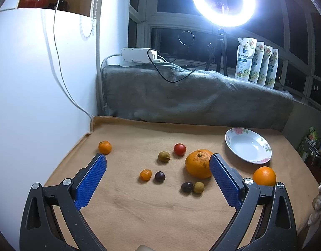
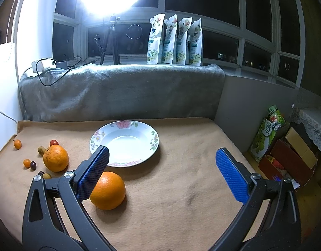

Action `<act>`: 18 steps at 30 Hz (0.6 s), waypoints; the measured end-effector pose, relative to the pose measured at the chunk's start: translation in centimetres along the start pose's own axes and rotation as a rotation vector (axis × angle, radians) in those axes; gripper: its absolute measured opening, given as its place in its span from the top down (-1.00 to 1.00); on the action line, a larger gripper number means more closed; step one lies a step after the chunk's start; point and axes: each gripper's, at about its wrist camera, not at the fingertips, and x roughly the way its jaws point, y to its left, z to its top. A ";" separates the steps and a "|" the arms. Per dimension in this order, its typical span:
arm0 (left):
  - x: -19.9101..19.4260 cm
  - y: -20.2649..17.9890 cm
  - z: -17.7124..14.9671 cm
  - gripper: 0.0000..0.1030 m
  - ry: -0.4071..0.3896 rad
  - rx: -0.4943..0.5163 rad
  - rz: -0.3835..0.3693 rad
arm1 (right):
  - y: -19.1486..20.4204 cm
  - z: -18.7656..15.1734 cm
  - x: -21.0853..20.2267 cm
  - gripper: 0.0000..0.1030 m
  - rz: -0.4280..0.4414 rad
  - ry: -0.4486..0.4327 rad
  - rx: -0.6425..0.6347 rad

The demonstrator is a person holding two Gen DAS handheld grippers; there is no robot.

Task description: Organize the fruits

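Observation:
Fruits lie on a tan cloth. A big bumpy orange (image 1: 199, 163) (image 2: 55, 158) sits mid-cloth; a smooth orange (image 1: 264, 176) (image 2: 108, 190) lies nearer the front. A small tangerine (image 1: 105, 147) (image 2: 17, 144), a red tomato (image 1: 179, 149), a green fruit (image 1: 164, 156), a kumquat (image 1: 145, 174) and dark plums (image 1: 159, 176) are scattered. A white floral plate (image 1: 248, 145) (image 2: 124, 143) is empty. My left gripper (image 1: 158, 166) is open above the small fruits. My right gripper (image 2: 162, 160) is open, its left finger just over the smooth orange.
A grey blanket-covered ledge (image 1: 191, 96) bounds the back, with a ring light on a tripod (image 1: 222, 2), several pouches (image 2: 174, 41) and a power strip (image 1: 137, 54). A white wall (image 1: 35, 83) is at left. Boxes (image 2: 285, 156) stand past the cloth's right edge.

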 end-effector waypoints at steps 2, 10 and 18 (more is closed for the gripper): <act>0.0 0.0 0.0 -0.92 0.000 0.000 -0.001 | 0.2 0.0 0.0 -1.00 -0.001 0.001 -0.002; -0.1 -0.1 0.0 -0.92 -0.001 -0.001 -0.002 | 0.2 0.0 0.0 -1.00 0.002 0.005 -0.004; 0.0 -0.2 0.0 -0.91 0.000 -0.001 -0.004 | 0.2 -0.1 -0.1 -1.00 0.003 0.004 -0.003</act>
